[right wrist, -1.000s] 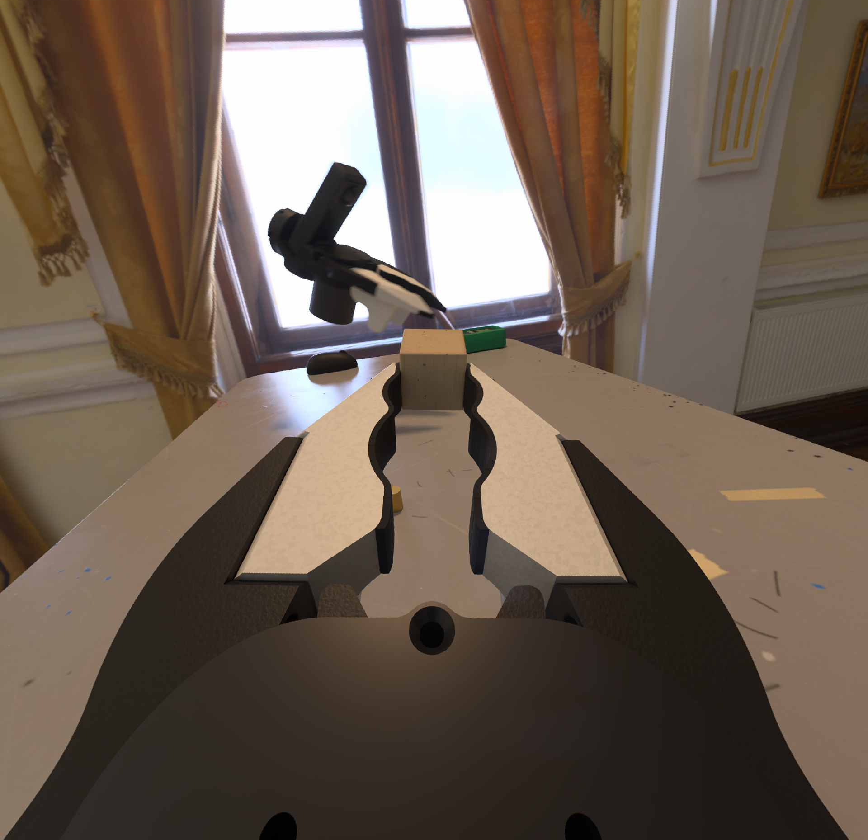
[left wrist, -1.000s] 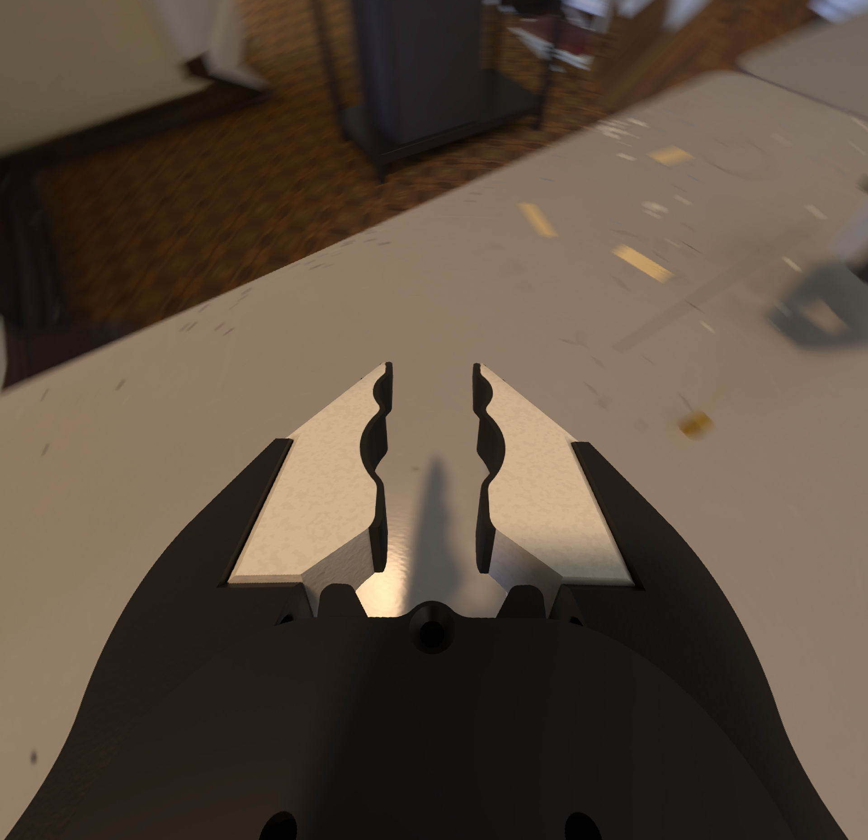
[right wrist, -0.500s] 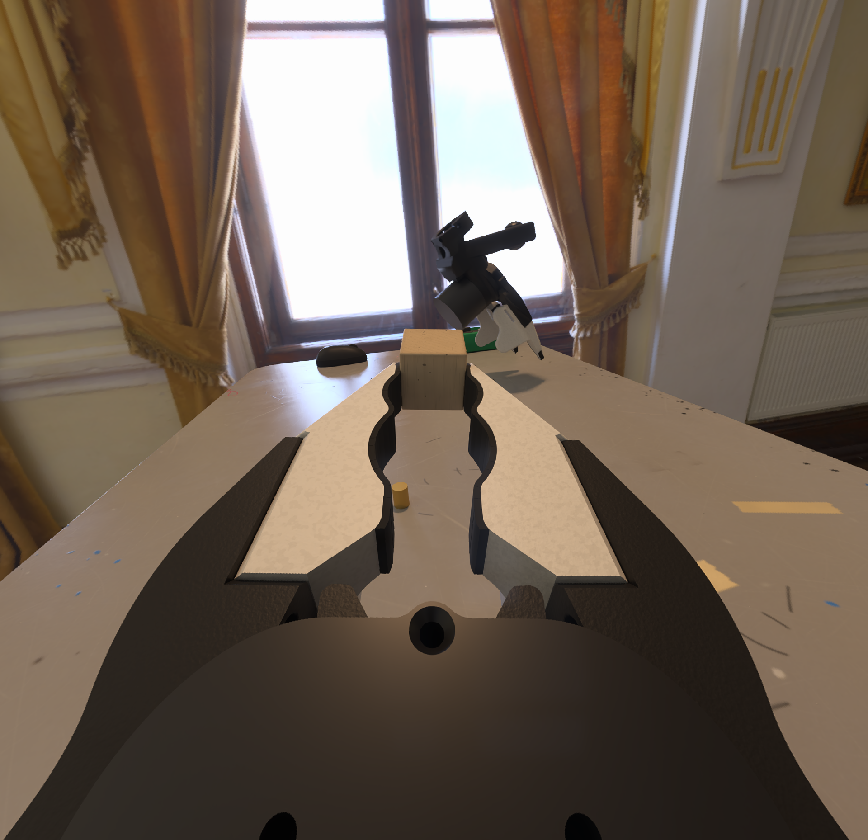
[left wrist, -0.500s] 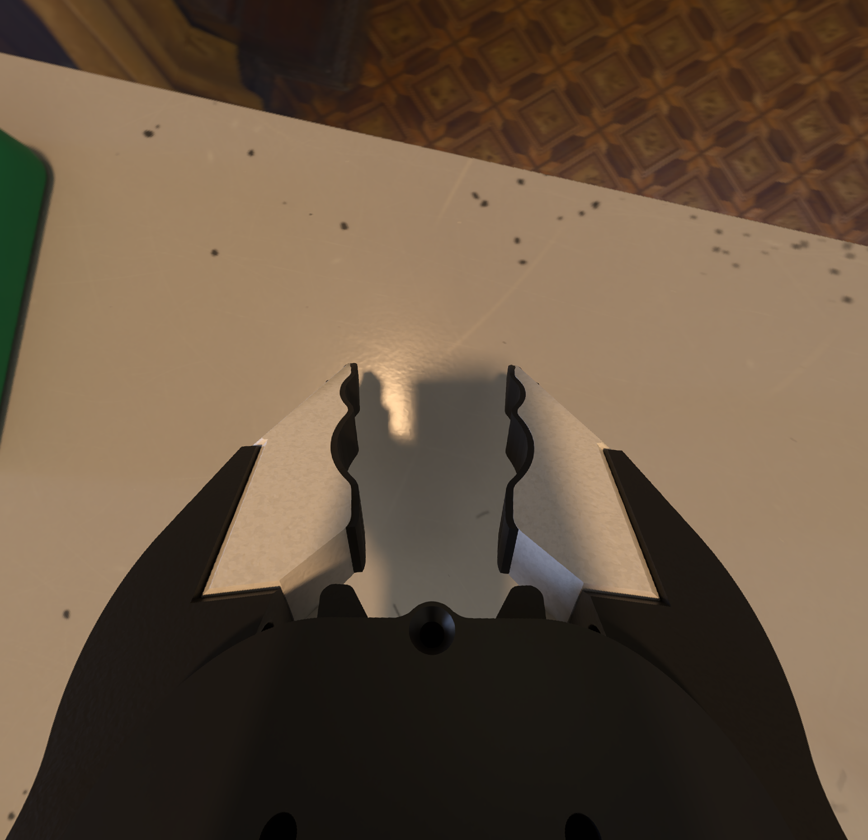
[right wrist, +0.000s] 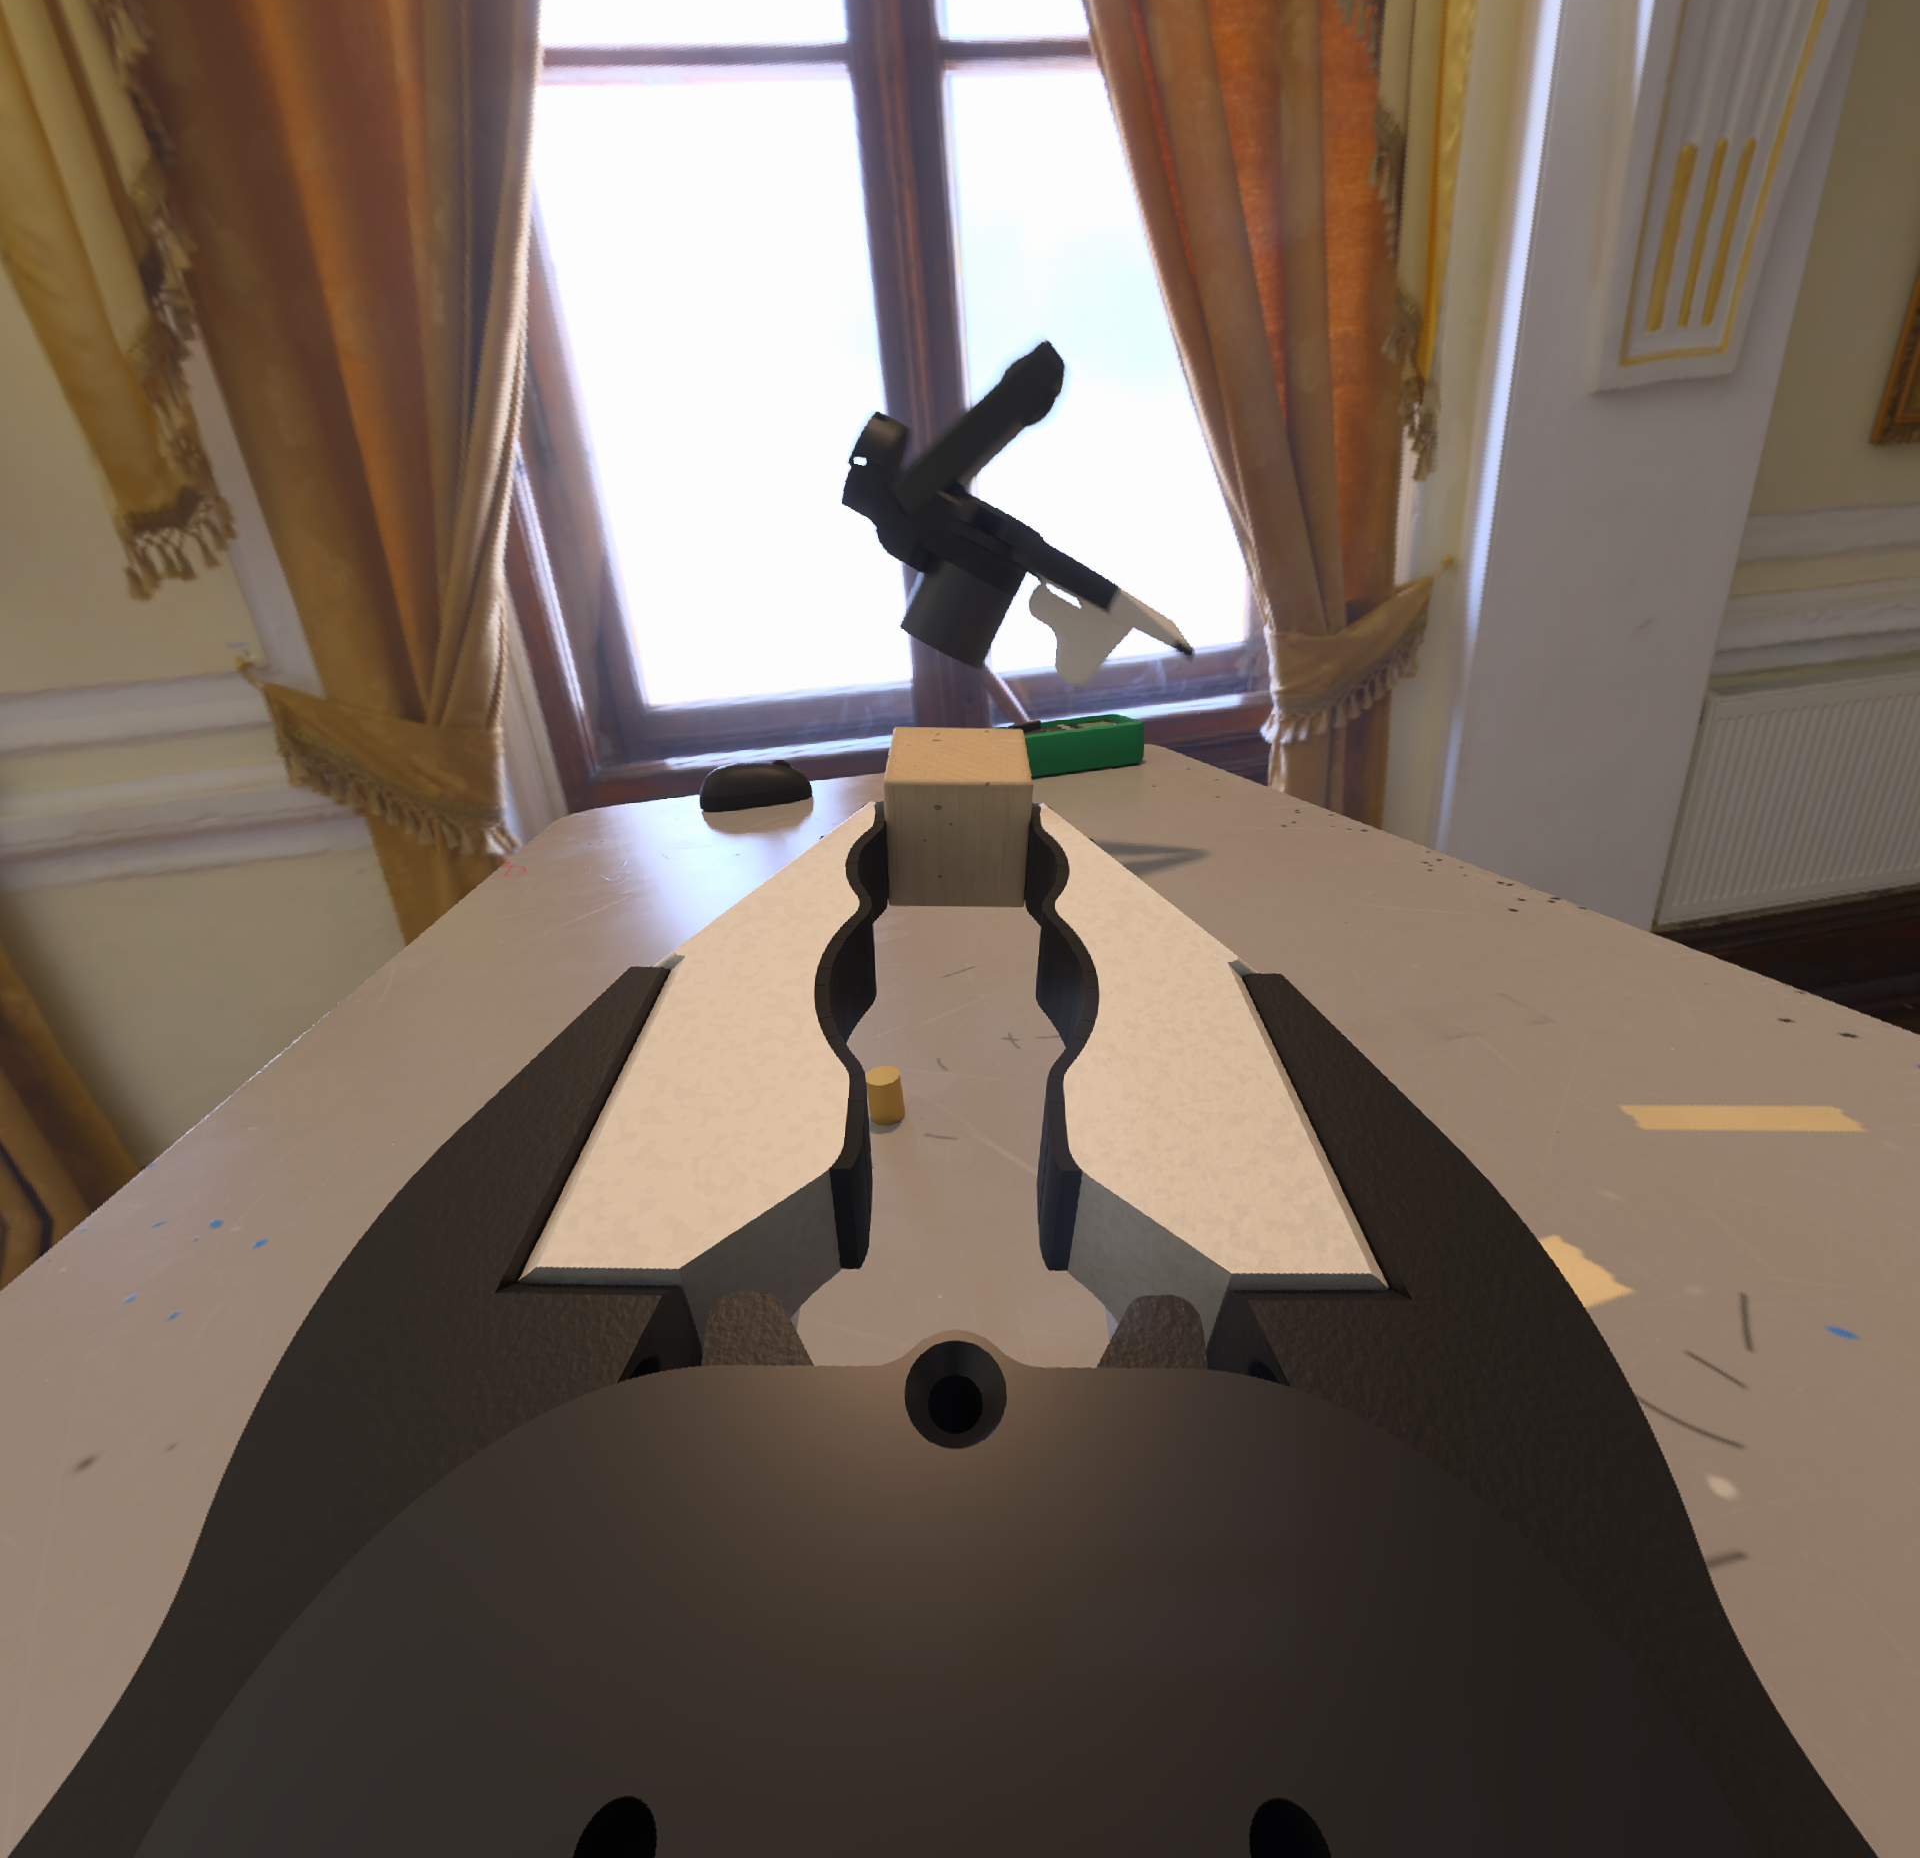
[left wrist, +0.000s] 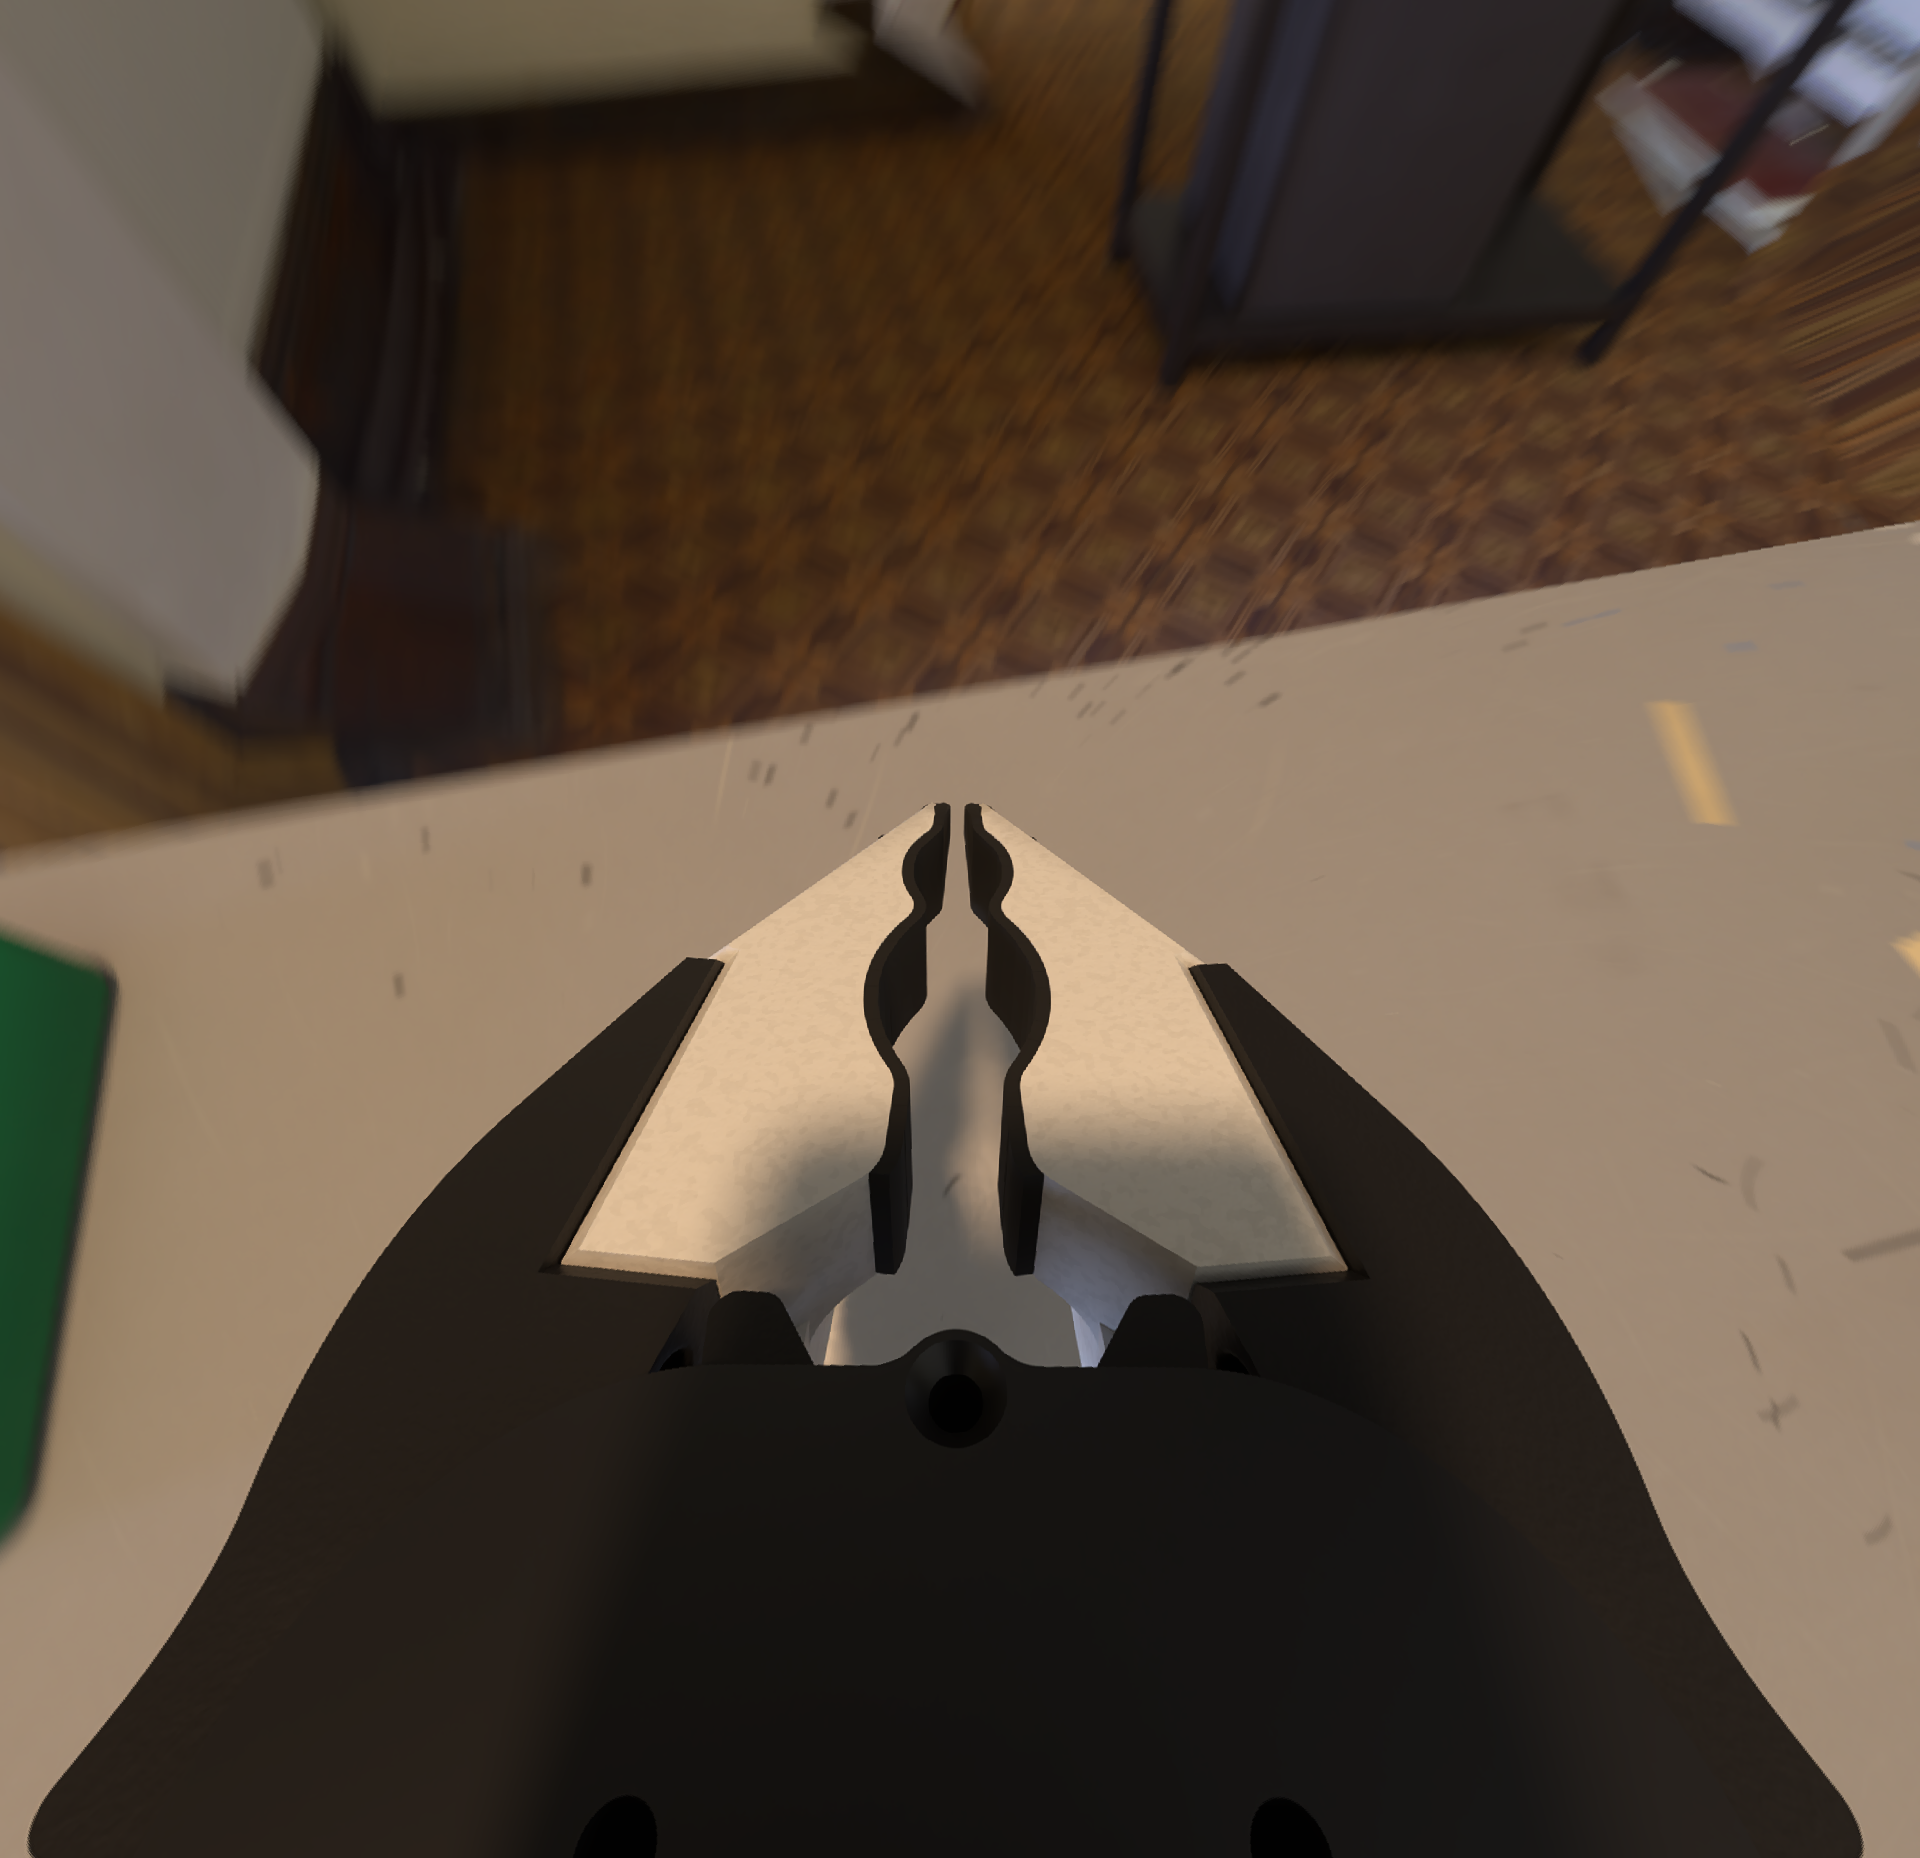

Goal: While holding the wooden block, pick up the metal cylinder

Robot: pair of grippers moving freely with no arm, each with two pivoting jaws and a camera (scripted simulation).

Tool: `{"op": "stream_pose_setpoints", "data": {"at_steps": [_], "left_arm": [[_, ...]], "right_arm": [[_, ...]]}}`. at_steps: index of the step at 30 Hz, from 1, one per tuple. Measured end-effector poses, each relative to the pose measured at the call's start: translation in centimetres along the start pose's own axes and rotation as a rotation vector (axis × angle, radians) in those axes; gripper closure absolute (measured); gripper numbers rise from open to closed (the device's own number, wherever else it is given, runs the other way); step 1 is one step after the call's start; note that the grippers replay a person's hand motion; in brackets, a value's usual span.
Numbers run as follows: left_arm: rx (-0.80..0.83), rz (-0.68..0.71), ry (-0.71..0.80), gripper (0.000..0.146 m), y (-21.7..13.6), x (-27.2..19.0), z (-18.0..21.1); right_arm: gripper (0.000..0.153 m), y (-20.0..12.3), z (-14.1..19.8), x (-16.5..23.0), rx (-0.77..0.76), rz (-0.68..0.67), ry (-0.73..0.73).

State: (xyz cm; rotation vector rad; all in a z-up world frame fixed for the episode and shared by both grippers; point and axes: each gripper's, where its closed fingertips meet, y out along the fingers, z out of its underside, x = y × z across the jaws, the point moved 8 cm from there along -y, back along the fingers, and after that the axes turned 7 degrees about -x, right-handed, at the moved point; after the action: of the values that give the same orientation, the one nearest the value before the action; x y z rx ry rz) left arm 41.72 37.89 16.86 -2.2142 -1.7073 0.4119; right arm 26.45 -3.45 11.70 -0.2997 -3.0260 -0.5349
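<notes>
The broad beige scuffed surface (right wrist: 1558,977) carries everything here, and it runs toward a tall window with orange curtains (right wrist: 312,354) at its far end. Over that far end the left gripper (right wrist: 1164,636) hangs in the air, tilted nose-down toward the right; in its own view its 2 pale fingers (left wrist: 790,1029) are drawn almost together at the tips with nothing between them, aimed at bare surface near the edge above a brown patterned floor (left wrist: 935,458). That pose puts it well apart from its target, so I judge it is not yet lined up for a pick. The right gripper (right wrist: 957,852) sits low and level, closed on the pale wooden cube block (right wrist: 957,832) at its fingertips, apparently lifted clear of the surface; keeping it level and out of the way serves the holding half of the task. A flat green rectangular box (right wrist: 1086,746) lies at the far edge, near a black rounded mouse-like object (right wrist: 755,785). The small brass-coloured metal cylinder (right wrist: 885,1094) stands upright on the surface, seen between the right gripper's fingers beneath them, untouched. Being small and smooth, it probably calls for a centred, narrow pinch from above.
</notes>
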Motion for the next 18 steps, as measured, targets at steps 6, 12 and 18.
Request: {"op": "stream_pose_setpoints", "data": {"at_steps": [6,12,18], "left_arm": [[-0.196,0.330,0.288,0.144,-7.2,-5.3,-4.3],[0.158,0.556,0.736,0.144,-10.4,-12.4,0.0],[0.478,0.661,0.941,0.144,-8.0,-18.4,8.9]], "right_arm": [[0.127,-0.3,-0.1,-0.3,-0.029,0.043,0.003],[0.127,-0.6,-0.3,-0.8,-0.067,0.117,0.018],[0.127,-0.9,-0.4,-1.1,-0.091,0.153,0.027]]}}
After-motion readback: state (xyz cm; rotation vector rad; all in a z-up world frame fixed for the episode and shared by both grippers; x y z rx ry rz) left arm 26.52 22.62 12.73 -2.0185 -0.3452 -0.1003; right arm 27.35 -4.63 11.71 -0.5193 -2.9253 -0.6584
